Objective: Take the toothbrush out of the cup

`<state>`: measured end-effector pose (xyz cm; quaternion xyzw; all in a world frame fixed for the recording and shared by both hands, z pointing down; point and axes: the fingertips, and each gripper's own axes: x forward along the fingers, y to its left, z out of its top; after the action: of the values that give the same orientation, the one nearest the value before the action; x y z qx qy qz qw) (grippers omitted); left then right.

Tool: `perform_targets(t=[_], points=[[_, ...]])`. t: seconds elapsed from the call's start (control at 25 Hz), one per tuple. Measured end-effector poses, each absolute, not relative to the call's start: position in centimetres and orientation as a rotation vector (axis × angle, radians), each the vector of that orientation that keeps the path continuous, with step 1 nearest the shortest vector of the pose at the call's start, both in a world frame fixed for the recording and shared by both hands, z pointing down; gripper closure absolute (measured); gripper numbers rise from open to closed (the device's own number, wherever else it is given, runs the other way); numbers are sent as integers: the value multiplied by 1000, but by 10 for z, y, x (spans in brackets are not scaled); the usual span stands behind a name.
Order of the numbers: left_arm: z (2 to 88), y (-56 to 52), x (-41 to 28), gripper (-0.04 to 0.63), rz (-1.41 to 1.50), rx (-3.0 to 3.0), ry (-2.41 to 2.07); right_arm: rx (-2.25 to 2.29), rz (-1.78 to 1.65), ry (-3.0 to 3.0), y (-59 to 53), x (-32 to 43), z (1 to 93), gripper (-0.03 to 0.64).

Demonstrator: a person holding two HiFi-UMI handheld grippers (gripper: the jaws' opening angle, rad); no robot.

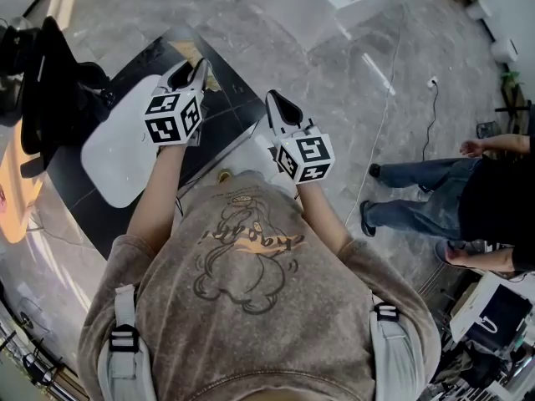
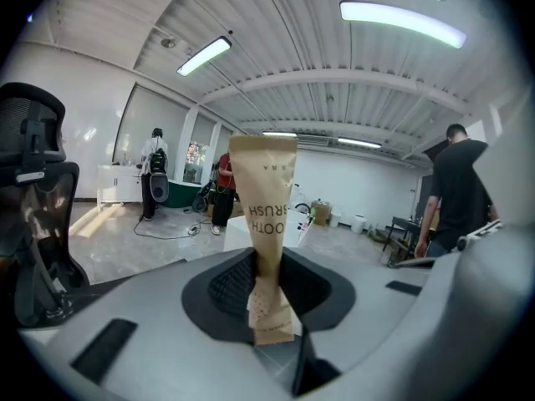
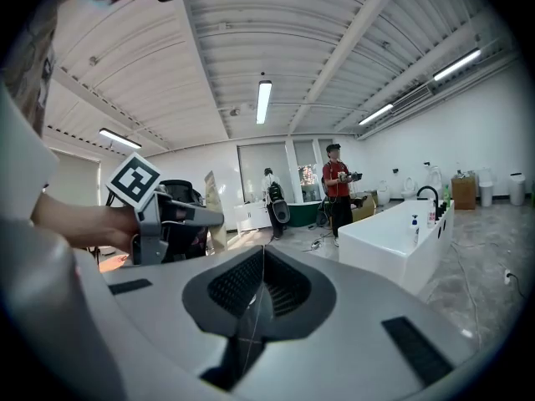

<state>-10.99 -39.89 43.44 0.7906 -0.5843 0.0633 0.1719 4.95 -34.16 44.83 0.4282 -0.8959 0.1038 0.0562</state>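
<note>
The toothbrush (image 2: 263,215) is in a tan paper sleeve with printed letters and stands upright between the jaws of my left gripper (image 2: 269,295), which is shut on its lower end. From above, the left gripper (image 1: 191,72) is over the black table and the sleeve (image 1: 208,77) pokes out past its tips. My right gripper (image 3: 255,299) is shut, and a thin clear edge shows pinched between its pads. In the head view a pale, see-through cup (image 1: 251,150) sits just below the right gripper (image 1: 280,107). The right gripper view also shows the left gripper (image 3: 180,217) holding the sleeve (image 3: 209,203) up at the left.
A black table (image 1: 230,90) carries a white oval tray (image 1: 121,153). A black office chair (image 1: 54,90) stands at the left. A white bathtub (image 3: 393,241) is to the right, and people stand around the grey floor (image 1: 451,174).
</note>
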Motion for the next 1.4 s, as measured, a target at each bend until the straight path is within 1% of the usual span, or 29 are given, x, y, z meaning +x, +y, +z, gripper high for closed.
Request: perform_targets(t=[0.24,0.48,0.6,1.0,1.4], points=[[444,-361,-90,505,219,2285,-1596,1301,331,-2725,-341,51,449,598],[460,-331,-86,509,226,2257,-1596,1273,345,-2740,-334,47,448,598],[459,-324,-82,509,243,2266,-1605,1250,348,-2752,-330,47,445,598],[453,-291,-61,512,172,2271,-1613,1144,361,-2799,-305,59,446,598],[452,-248,-55,512,201,2319,-1576,1168,381,-2772,-263,58,451,598]])
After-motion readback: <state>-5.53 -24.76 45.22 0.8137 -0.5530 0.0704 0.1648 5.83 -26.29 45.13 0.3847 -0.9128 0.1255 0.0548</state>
